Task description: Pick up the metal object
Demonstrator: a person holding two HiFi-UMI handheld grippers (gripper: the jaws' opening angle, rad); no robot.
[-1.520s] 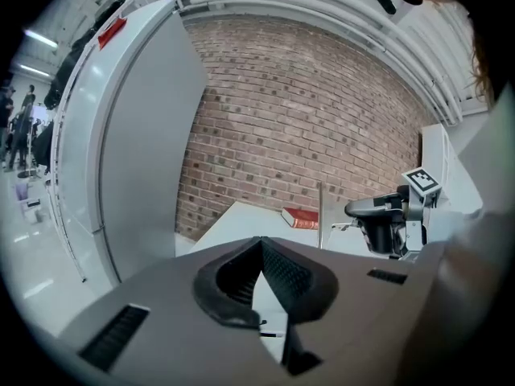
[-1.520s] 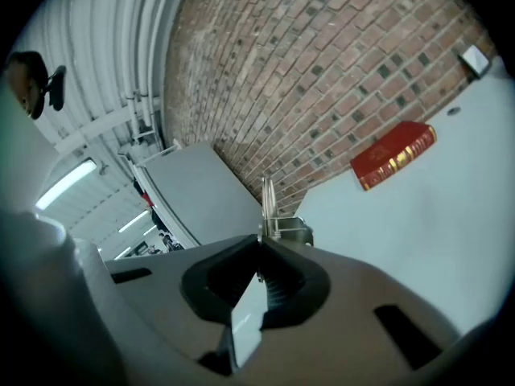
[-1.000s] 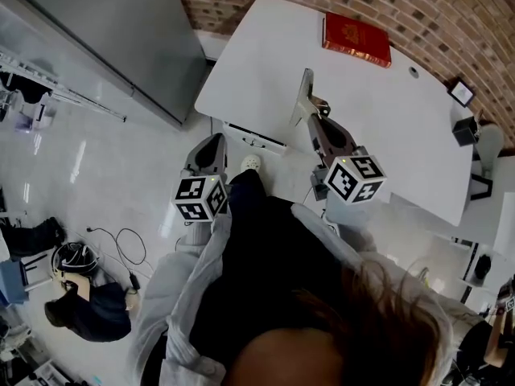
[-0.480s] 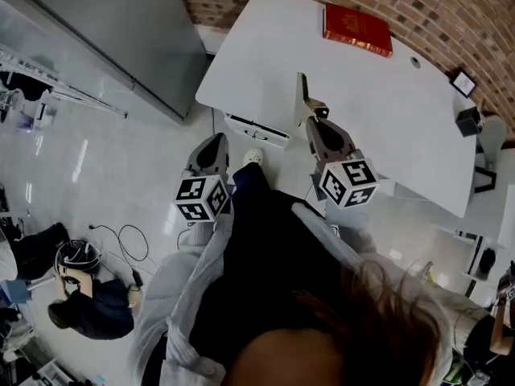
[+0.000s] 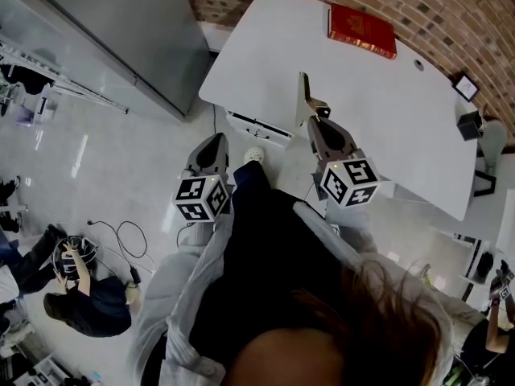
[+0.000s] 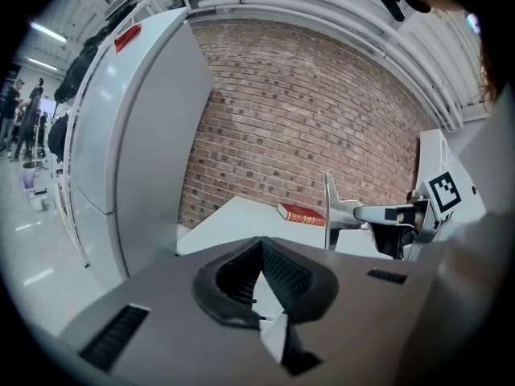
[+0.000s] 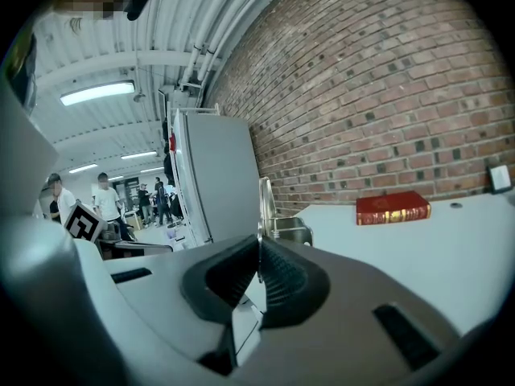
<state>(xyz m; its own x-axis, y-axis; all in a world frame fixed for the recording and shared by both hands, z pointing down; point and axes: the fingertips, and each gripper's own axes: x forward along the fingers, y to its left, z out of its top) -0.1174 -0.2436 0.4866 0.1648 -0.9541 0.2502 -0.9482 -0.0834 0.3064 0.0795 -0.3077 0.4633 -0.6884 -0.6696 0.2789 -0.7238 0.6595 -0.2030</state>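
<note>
Meanwhile the left gripper [image 5: 216, 141] hangs clenched and empty beside the white table [image 5: 386, 79]. The metal object [image 5: 303, 91], pinched in the right gripper [image 5: 316, 115], has rolled from tilted to upright over the table's near edge, so the pickup looks achieved.

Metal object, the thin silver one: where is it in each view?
Head view: thin silver metal object upright over the white table's near edge, centre.
Left gripper view: right of centre, just right of the red hardcover book.
Right gripper view: centre, gripped in the right gripper's jaws.
Shared landmark: that red book.
</note>
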